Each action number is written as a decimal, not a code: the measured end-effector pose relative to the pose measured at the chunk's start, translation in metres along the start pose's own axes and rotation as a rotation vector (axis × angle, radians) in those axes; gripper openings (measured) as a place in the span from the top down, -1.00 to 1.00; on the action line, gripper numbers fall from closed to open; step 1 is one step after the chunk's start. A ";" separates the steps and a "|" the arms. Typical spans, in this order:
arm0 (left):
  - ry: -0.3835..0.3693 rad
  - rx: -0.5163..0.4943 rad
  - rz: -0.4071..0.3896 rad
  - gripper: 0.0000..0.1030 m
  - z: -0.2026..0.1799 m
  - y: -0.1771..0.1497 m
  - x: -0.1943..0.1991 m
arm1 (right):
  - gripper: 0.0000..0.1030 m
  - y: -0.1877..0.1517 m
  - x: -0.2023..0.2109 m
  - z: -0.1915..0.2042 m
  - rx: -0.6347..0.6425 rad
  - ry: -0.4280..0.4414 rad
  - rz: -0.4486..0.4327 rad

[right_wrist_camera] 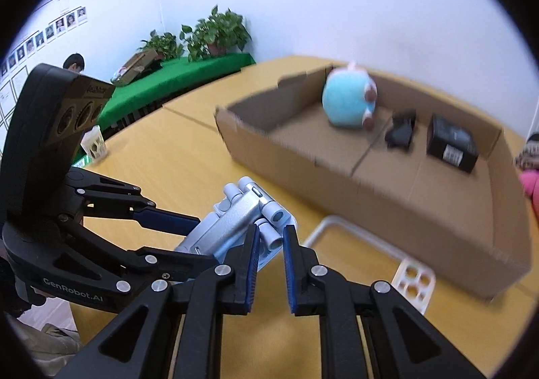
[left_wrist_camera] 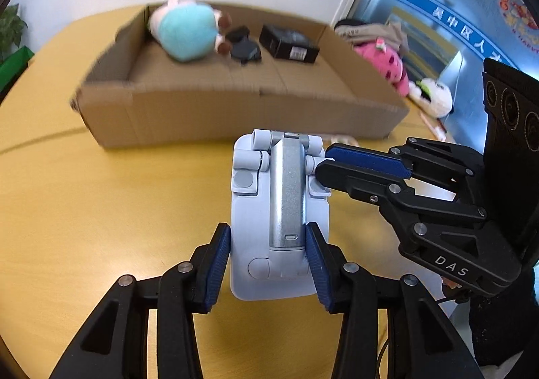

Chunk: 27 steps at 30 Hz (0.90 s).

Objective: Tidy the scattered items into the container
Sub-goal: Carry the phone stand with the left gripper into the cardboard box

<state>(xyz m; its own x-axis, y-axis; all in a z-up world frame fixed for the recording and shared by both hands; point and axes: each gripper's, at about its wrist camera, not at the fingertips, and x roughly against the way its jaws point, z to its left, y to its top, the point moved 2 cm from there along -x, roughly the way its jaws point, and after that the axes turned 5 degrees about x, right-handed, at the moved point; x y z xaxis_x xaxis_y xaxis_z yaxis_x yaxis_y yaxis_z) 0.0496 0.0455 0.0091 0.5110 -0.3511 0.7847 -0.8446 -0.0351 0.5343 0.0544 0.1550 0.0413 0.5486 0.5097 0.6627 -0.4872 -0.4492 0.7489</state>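
My left gripper point(left_wrist_camera: 268, 246) is shut on a pale blue folding phone stand point(left_wrist_camera: 279, 197) and holds it above the yellow table. The stand also shows in the right wrist view point(right_wrist_camera: 235, 220). My right gripper point(right_wrist_camera: 271, 244) is nearly closed at the stand's far corner; its fingers point(left_wrist_camera: 363, 160) show from the right in the left wrist view. A shallow cardboard box point(left_wrist_camera: 235, 116) lies beyond, holding a turquoise plush toy point(left_wrist_camera: 185, 32), a small dark object point(left_wrist_camera: 246, 49) and a black box point(left_wrist_camera: 289, 42).
A pink plush point(left_wrist_camera: 390, 65) and a white plush point(left_wrist_camera: 431, 96) lie right of the box. A white plastic rack point(right_wrist_camera: 411, 278) lies on the table in front of the box. Plants and a green-covered bench point(right_wrist_camera: 188, 75) stand by the far wall.
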 end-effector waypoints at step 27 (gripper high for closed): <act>0.043 0.012 -0.057 0.07 0.073 0.190 -0.036 | 0.76 0.164 -0.086 -0.100 0.112 0.031 -0.027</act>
<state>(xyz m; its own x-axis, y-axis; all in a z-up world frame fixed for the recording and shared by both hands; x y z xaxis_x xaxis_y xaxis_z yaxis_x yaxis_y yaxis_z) -0.1406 -0.0168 0.0597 0.5645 -0.3074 0.7660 -0.8157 -0.0655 0.5748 -0.1406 0.1103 0.1072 0.5382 0.5448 0.6431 -0.3924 -0.5133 0.7632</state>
